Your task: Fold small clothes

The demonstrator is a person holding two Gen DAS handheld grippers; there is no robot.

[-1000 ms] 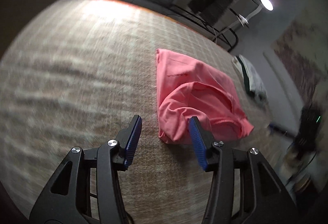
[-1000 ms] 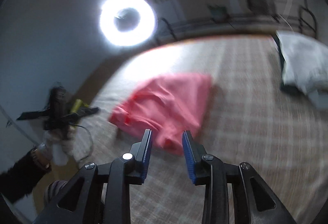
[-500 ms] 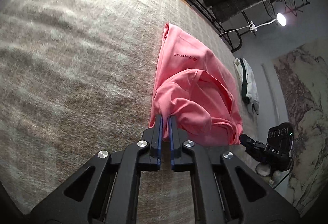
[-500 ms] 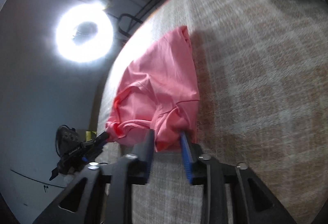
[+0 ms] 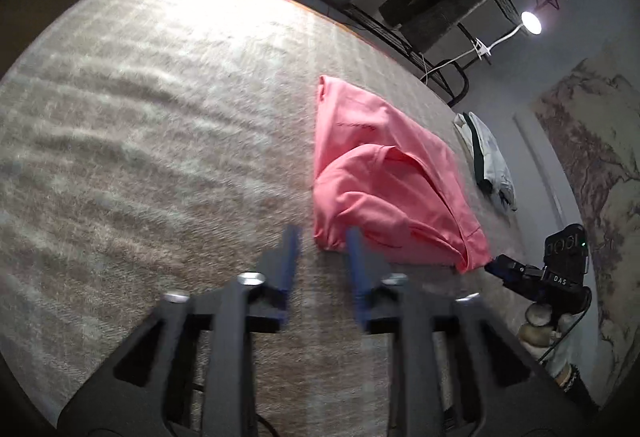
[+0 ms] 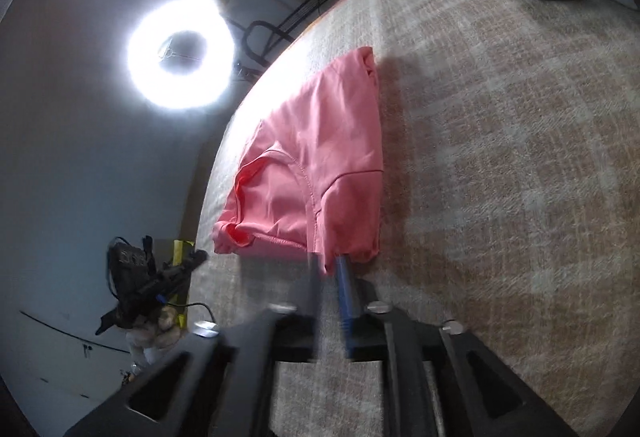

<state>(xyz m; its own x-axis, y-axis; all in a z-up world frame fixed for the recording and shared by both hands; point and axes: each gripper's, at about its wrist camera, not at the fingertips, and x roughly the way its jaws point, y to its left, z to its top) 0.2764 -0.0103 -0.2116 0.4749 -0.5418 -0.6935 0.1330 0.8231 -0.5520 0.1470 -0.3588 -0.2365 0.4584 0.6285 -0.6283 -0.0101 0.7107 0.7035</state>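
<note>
My left gripper [image 5: 320, 257] is opening; its blue fingers [image 5: 289, 257] stand apart w/ only carpet between, the right one just at the near corner of the pink shirt [image 5: 380, 177]. My right gripper [image 6: 329, 277] is opening too, gap is narrow, a tip of the shirt hem hangs between the fingers; if the pads touch it I cannot tell, too blurred. Shirt lies half-folded on the beige checked carpet [image 5: 140, 157]. Farther: white-and-dark clothes [image 5: 486, 157] near the carpet edge, a ring light [image 6: 180, 47] behind.
</note>
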